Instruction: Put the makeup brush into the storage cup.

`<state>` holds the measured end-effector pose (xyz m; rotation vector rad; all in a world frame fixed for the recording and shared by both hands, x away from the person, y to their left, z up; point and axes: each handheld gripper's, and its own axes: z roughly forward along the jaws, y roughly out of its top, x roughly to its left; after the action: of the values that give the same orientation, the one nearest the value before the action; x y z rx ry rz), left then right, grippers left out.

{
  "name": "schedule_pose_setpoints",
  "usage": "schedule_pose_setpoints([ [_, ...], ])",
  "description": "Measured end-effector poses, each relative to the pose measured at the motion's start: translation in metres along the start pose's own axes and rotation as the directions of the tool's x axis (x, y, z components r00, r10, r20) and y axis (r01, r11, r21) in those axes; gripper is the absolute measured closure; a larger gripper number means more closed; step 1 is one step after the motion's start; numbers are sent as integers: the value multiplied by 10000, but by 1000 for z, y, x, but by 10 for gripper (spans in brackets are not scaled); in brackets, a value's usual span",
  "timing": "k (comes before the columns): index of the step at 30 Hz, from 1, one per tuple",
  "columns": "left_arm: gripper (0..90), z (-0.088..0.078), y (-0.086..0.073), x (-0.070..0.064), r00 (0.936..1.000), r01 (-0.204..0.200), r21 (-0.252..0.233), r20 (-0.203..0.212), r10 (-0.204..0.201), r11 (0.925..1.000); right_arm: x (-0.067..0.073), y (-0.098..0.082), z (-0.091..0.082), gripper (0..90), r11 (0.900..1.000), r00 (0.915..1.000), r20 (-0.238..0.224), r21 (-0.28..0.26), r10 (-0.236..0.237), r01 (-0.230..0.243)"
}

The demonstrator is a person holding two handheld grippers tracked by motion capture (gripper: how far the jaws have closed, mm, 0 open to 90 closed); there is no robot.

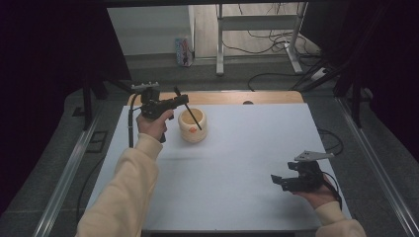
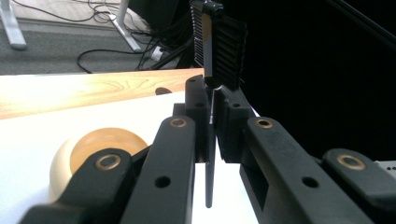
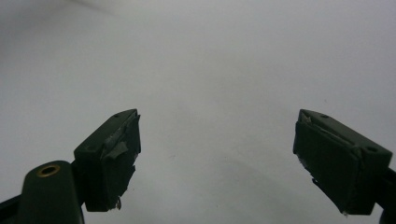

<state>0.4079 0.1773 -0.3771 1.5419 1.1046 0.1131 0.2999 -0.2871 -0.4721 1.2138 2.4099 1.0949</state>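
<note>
My left gripper (image 1: 184, 100) (image 2: 211, 100) hovers at the far left of the table, shut on the thin handle of a black brush (image 1: 190, 114) (image 2: 219, 42). In the left gripper view the bristled head stands above the jaws and the handle hangs down below them. From above, the handle's lower end slants into a round tan wooden bowl (image 1: 192, 127) (image 2: 100, 144) on the white mat. My right gripper (image 1: 279, 180) (image 3: 217, 158) rests near the front right, open, with only bare mat between its pads.
A white mat (image 1: 237, 158) covers the table, with a strip of wooden tabletop (image 1: 222, 97) at the back. Beyond it lie floor cables (image 1: 267, 39), metal desk legs (image 1: 220, 44) and a small box (image 1: 184, 52). Dark curtains flank both sides.
</note>
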Motion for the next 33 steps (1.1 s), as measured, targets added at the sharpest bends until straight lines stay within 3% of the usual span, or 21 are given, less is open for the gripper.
schedule_pose_setpoints([
  [18,854,13,14,6,9989,-109,161,-463,116,9998,0,0,1,149,10000,10000,-33,40,-48,48],
  [33,855,22,20,22,9958,29,-10,-912,-30,10000,0,-1,2,149,9999,9999,-88,80,-95,96],
])
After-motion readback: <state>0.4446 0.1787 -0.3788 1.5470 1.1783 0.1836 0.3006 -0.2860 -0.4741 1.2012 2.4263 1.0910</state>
